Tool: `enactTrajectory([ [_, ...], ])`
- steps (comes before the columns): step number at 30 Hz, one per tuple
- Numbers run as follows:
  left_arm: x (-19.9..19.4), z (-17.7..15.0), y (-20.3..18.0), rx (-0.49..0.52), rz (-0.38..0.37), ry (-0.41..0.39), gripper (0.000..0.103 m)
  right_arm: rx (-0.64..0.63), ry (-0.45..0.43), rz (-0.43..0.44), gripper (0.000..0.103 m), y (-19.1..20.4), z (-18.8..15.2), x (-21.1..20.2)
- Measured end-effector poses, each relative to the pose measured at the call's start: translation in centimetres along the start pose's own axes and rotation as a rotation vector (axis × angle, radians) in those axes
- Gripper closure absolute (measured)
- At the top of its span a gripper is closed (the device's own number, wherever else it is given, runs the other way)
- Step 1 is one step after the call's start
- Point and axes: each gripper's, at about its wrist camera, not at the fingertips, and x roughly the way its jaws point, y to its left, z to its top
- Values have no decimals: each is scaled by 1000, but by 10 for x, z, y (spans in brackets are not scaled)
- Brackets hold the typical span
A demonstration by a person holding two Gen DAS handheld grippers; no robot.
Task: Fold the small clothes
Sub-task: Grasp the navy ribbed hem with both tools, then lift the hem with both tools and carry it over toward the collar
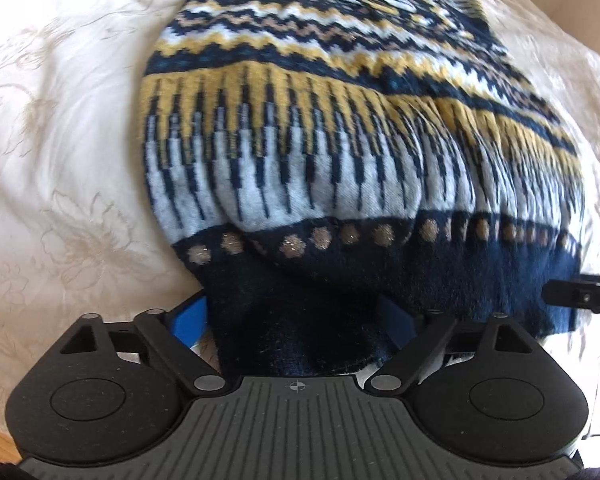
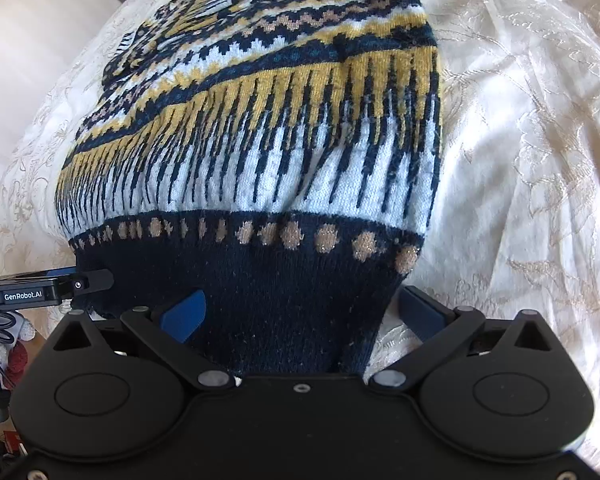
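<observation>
"GenRobot.AI" printed on left gripper [image 2: 40, 286], seen beside the right gripper [image 2: 300, 312]. Sweater [image 1: 320, 128]: navy, mustard and pale-blue patterned knit, tan dots above navy hem. Both grippers' blue fingers [image 1: 190, 320] sit apart with the hem bunched between them. Sweater stretches ahead across cream floral-embroidered bedspread [image 1: 60, 140]; pale wall beyond.

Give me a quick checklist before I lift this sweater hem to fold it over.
1. Left gripper has the navy hem between its fingers: ok.
2. Right gripper has the hem too: ok.
3. Jaws fully clamped on fabric: cannot tell.
4. Sweater lies flat: not ok, bunched near the hem.
5. Sleeve folded in across the top: ok.
6. Bedspread kept out of the right grip: cannot tell.
</observation>
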Motion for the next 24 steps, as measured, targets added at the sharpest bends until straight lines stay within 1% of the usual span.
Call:
enactTrajectory([
  [4, -1, 1, 2, -21, -5, 4, 14, 2, 8, 2, 0, 0, 1, -1],
  [5, -2, 1, 5, -37, -6, -1, 23, 17, 11, 8, 0, -1, 2, -1],
  [6, -5, 1, 8, -56, 1, -7, 35, 34, 15, 16, 0, -3, 3, -1],
  [7, -7, 1, 11, -74, 8, -13, 43, 51, 20, 24, 1, -5, 5, -2],
  [9, -12, -1, 19, -112, 17, -17, 70, 70, 22, 24, 7, -6, 6, -3],
  [10, -13, 0, 23, -130, 9, -13, 76, 69, 20, 16, 16, -7, 6, -5],
  [11, -15, 0, 26, -142, -5, -7, 83, 65, 17, 10, 32, -7, 6, -6],
  [12, -16, 1, 27, -145, -15, -6, 89, 61, 19, 9, 41, -7, 6, -7],
  [14, -22, 2, 26, -129, -14, -15, 96, 78, 57, 32, 78, -9, 6, -6],
  [15, -25, 3, 26, -125, -16, -20, 97, 90, 69, 47, 82, -10, 6, -7],
  [17, -33, 4, 28, -140, -28, -34, 98, 86, 63, 52, 87, -7, 5, -12],
  [20, -53, 6, 31, -189, -62, -80, 98, 77, 35, 72, 88, -3, 5, -26],
  [24, -83, 16, 34, -229, -100, -151, 98, 80, -25, 104, 89, 0, 10, -51],
])
